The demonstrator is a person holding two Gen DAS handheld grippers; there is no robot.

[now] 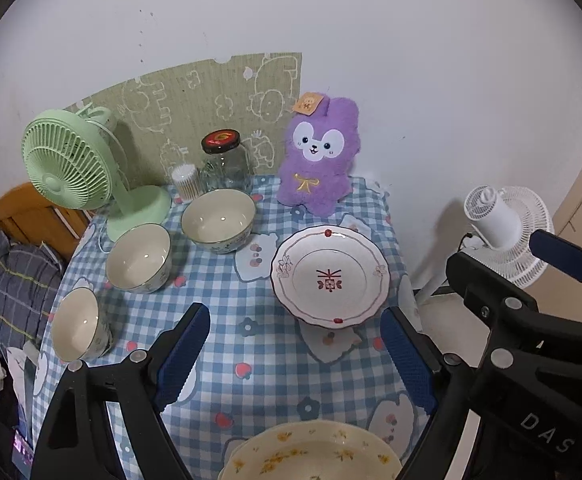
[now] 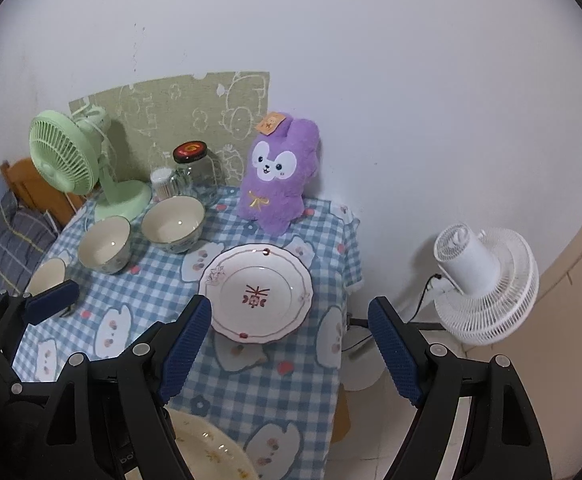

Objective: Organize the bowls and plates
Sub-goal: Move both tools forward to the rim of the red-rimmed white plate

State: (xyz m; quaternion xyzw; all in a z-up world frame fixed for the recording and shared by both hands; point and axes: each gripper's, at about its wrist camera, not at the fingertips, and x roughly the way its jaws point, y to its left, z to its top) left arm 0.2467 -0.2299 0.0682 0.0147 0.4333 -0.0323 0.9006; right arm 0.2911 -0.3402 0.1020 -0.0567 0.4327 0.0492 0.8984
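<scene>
Both grippers stand wide and hold nothing: the left gripper (image 1: 295, 356) and the right gripper (image 2: 291, 350). The red plate (image 1: 330, 275) lies at middle right of the table (image 1: 259, 360). Three bowls (image 1: 139, 258) stand at left. The yellow plate (image 1: 311, 454) is at bottom edge.

A small table (image 1: 259, 360) draped in a blue-and-white checked cloth with cartoon prints stands against a plain white wall (image 1: 411, 60). A green patterned sheet (image 1: 211, 96) is stuck to the wall behind it. On the far edge sit a green fan (image 1: 71, 160), a lidded glass jar (image 1: 225, 162) and a purple plush toy (image 1: 317, 156). A white fan (image 2: 487, 284) stands on the pale tiled floor (image 2: 375, 432) to the right. At left, a wooden frame (image 1: 23, 212) and checked bedding (image 1: 15, 284).
</scene>
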